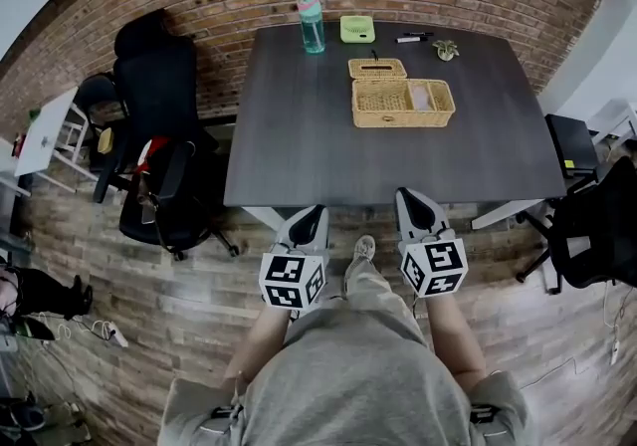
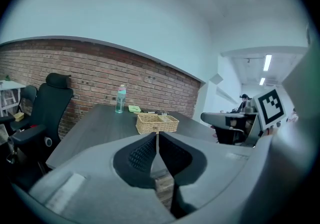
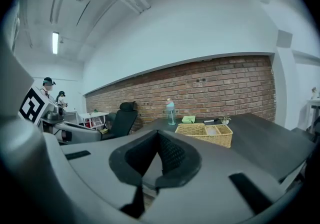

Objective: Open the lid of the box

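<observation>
Waiting at the near edge of the table (image 1: 299, 135), with the box work apparently not begun

Left gripper (image 1: 313, 213) and right gripper (image 1: 411, 201) both sit over the near edge with jaws pressed together and nothing between them; the wicker things lie well apart from them on the far right part of the table; a small wicker box (image 1: 376, 68) with a dark knob on top looks closed, though I cannot tell for sure whether it is a lidded box or a loose lid; it touches the far side of an open basket (image 1: 403, 119); the basket's left compartment looks bare, its right one holds a pale thing (image 1: 430, 96) too small to name; by my reading the reach, the grasp of the knob and the lift are all left to do; a bottle (image 1: 312, 22) and a green case (image 1: 357, 29) stand farther back.
</observation>
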The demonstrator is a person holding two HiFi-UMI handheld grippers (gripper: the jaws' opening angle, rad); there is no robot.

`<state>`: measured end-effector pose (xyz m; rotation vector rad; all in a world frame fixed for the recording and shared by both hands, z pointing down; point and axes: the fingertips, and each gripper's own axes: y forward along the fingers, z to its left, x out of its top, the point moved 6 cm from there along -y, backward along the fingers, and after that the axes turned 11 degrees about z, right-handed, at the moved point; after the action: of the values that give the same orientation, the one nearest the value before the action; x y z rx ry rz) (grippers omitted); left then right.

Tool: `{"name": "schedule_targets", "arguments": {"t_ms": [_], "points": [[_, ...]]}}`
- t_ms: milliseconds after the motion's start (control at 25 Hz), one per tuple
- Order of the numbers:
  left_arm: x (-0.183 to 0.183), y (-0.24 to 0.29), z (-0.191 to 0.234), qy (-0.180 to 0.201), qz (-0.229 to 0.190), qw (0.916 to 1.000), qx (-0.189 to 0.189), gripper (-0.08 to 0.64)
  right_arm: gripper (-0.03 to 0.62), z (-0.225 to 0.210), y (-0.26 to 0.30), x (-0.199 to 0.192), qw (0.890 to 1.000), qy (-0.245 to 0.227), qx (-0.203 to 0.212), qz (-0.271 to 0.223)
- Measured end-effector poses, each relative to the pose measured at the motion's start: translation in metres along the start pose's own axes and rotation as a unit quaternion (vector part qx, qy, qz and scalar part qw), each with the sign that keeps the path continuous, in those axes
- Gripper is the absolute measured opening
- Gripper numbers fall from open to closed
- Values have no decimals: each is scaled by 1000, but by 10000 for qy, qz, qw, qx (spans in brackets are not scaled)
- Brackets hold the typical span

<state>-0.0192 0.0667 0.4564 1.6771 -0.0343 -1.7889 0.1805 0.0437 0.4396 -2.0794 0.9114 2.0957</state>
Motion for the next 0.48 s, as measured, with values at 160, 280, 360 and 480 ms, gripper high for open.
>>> {"name": "schedule_targets", "arguments": {"t_ms": [160, 280, 360, 480], "points": [[-12, -19, -9, 54, 2, 9999, -94, 29, 3, 18, -20, -10, 10000, -17, 27, -49], [-20, -28, -13, 54, -5, 9999, -92, 29, 3, 29, -30, -18, 10000, -20, 68, -45], [-25, -34, -14, 36, -6, 10000, -93, 29, 3, 35, -35, -25, 10000, -25, 80, -25], [-31, -40, -16, 44, 4, 9999, -104, 29, 3, 41, -42, -31, 10000, -25, 83, -12]]}}
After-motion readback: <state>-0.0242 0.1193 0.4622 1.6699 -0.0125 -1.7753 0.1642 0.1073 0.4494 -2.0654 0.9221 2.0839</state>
